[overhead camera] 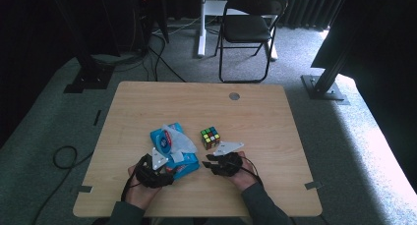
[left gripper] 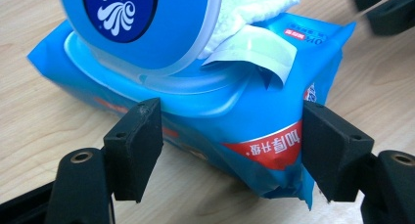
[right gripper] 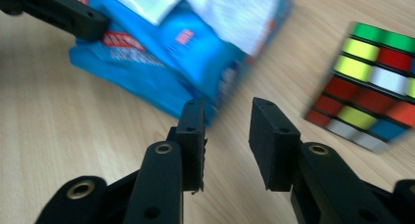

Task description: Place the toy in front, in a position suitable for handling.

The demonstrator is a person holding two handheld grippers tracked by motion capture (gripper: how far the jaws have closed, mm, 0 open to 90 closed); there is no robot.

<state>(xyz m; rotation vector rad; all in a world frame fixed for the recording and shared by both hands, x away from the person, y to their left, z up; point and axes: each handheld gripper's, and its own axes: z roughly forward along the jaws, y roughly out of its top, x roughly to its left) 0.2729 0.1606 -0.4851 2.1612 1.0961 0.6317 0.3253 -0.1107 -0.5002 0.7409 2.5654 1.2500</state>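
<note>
The left claw is standing with its jaws spread wide, one on each side of the near end of the blue plastic pack of wet wipes; the pads are lying just beside the pack's sides without visibly pressing them, so I am reading this as an open straddle rather than a clamp; the pack is lying straight ahead of this claw, its long axis running away from the jaws toward the middle of the wooden bench, its round blue lid standing flipped up and a white wipe sticking out of the opening; the left hand is coming in low from the bench's near edge, the claw pointing roughly level and forward; this hand is plainly the nearer one, and a squeeze across the pack's width looks like what the next move is calling for. The right claw is standing with a narrow gap between its jaws and nothing in it, near the pack's right corner; the multicoloured puzzle cube is sitting just beyond it, right of the pack, clear of both claws.
</note>
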